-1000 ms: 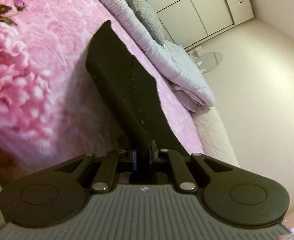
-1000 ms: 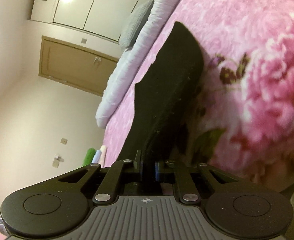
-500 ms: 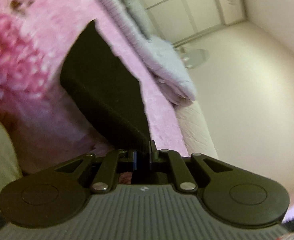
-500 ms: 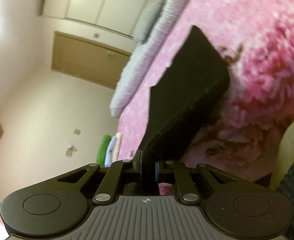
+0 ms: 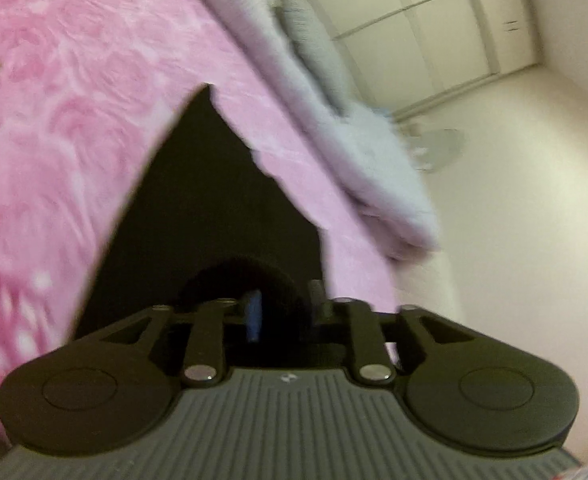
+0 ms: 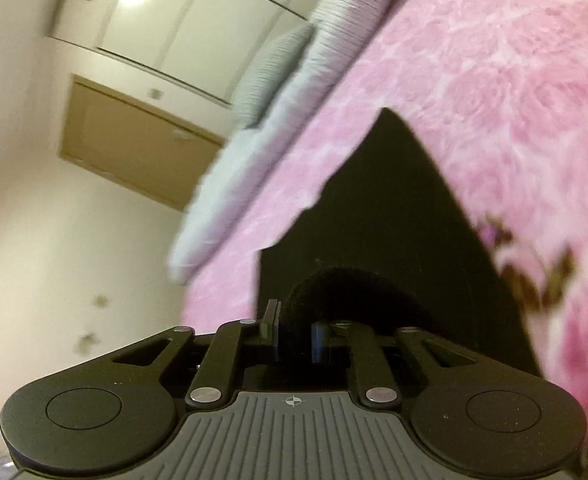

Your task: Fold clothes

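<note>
Both grippers letting go of the black garment

A second ago you held it pinched shut and lifted; now your left gripper (image 5: 281,312) and right gripper (image 6: 296,336) are opening, pads off the cloth. The black garment (image 5: 213,208) lies on the pink bedspread (image 5: 73,100), so this fold looks laid down.

A bedroom, seen from low over the bed

A pink rose-patterned bedspread (image 5: 73,92) covers the bed — a ribbed pale quilt (image 6: 294,92) and a grey pillow (image 6: 271,64) lie along its far edge. Beyond stand white wardrobe doors (image 5: 434,36) and, in the right view, a wooden door (image 6: 129,140) — cream walls around.
</note>
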The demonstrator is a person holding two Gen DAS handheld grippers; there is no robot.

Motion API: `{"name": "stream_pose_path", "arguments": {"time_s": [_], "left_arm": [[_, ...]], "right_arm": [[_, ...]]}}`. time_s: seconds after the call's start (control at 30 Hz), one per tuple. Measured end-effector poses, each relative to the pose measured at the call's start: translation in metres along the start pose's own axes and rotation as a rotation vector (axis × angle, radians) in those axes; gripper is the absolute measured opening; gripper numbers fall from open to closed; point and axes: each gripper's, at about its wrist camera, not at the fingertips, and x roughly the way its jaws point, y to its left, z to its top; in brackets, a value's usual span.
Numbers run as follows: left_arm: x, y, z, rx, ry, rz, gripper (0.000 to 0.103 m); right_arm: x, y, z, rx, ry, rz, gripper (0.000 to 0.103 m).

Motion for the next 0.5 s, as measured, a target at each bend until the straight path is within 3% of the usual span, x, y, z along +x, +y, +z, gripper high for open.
{"name": "stream_pose_path", "arguments": {"time_s": [0.03, 0.1, 0.23, 0.33, 0.5], "left_arm": [[0.007, 0.002, 0.007, 0.005, -0.007, 0.044, 0.033], [0.009, 0.007, 0.014, 0.036, -0.023, 0.077, 0.035], [0.01, 0.024, 0.014, 0.083, 0.009, 0.115, 0.037], [0.015, 0.029, 0.004, 0.144, 0.039, 0.154, 0.037], [0.028, 0.023, -0.011, 0.261, 0.079, 0.147, 0.037]], "right_arm": [[0.008, -0.002, 0.004, -0.008, -0.012, -0.045, 0.052], [0.017, -0.003, 0.009, -0.052, -0.035, -0.089, 0.056], [0.011, -0.013, 0.008, -0.16, -0.021, -0.084, 0.056], [0.01, -0.023, 0.006, -0.241, -0.001, -0.135, 0.056], [0.021, -0.029, -0.006, -0.413, 0.069, -0.172, 0.056]]}}
